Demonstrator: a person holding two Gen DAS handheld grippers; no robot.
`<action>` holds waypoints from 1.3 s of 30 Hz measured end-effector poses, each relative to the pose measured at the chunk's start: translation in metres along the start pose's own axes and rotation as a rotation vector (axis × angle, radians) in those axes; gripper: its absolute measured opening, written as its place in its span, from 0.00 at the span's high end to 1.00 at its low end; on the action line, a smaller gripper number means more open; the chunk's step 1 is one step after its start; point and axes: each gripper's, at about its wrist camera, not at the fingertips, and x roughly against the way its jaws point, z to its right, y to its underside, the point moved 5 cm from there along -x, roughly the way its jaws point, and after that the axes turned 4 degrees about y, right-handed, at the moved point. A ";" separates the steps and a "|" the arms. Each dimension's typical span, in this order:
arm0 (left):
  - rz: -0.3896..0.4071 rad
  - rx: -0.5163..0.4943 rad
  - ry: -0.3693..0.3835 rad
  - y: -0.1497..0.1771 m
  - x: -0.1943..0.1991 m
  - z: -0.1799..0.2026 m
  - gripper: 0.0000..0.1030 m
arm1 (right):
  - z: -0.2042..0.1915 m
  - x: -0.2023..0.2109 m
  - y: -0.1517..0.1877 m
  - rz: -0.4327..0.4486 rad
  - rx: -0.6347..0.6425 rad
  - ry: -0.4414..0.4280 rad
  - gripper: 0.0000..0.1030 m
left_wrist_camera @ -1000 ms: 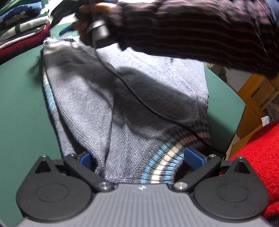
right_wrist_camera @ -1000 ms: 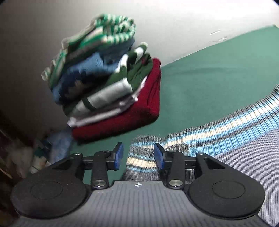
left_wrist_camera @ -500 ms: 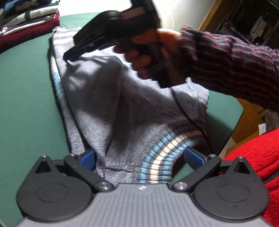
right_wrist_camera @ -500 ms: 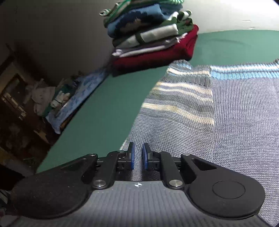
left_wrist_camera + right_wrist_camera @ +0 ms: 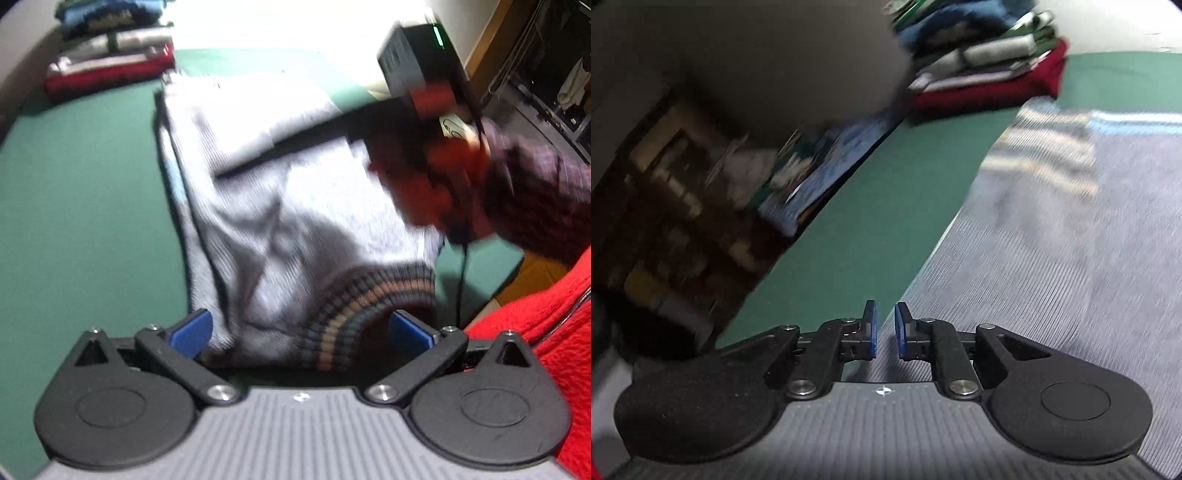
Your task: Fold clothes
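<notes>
A grey knit sweater [image 5: 295,206] with striped cuffs and hem lies on the green table [image 5: 81,206], folded along its length. My left gripper [image 5: 299,332] is open wide at its near end, with a striped cuff [image 5: 354,302] bunched between the blue pads. My right gripper [image 5: 884,332] shows in the left wrist view [image 5: 406,110], held above the sweater's right side. Its jaws are nearly closed with a narrow gap, and nothing shows between them. The sweater [image 5: 1052,240] spreads to its right, with the edge running under it.
A stack of folded clothes [image 5: 110,55] sits at the table's far left corner, also in the right wrist view [image 5: 986,62]. A red garment [image 5: 535,332] lies at the near right. Cluttered shelves [image 5: 665,221] stand beyond the table's left edge.
My right gripper let go of the sweater's striped far end, closed almost fully, and swung back toward the near right. The left gripper stayed put, still open around the cuff.
</notes>
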 end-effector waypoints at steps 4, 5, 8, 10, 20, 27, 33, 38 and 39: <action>0.006 0.027 -0.050 -0.005 0.000 -0.014 0.01 | -0.007 -0.003 0.018 -0.023 0.022 0.014 1.00; -0.005 0.043 -0.058 -0.005 -0.005 -0.019 0.01 | -0.008 -0.002 0.020 -0.024 0.020 0.014 1.00; -0.048 0.096 -0.065 0.001 -0.022 -0.030 0.01 | -0.010 0.001 0.028 -0.027 0.017 0.016 0.91; -0.029 0.114 -0.068 0.002 -0.022 -0.032 0.03 | -0.011 0.003 0.034 -0.029 0.015 0.017 0.91; 0.073 0.079 -0.154 -0.014 -0.006 -0.014 0.03 | -0.008 0.010 0.055 0.002 -0.030 0.016 0.87; 0.064 -0.040 -0.129 -0.031 -0.032 0.004 0.01 | 0.022 0.038 0.064 0.113 -0.179 0.098 0.82; -0.013 -0.086 -0.102 -0.006 -0.058 -0.002 0.01 | 0.027 0.052 0.066 0.175 -0.186 0.227 0.75; -0.034 -0.117 -0.041 -0.005 -0.054 -0.003 0.01 | 0.030 0.051 0.071 0.181 -0.198 0.341 0.76; -0.035 -0.125 -0.034 -0.009 -0.052 -0.004 0.02 | 0.030 0.051 0.072 0.181 -0.196 0.360 0.76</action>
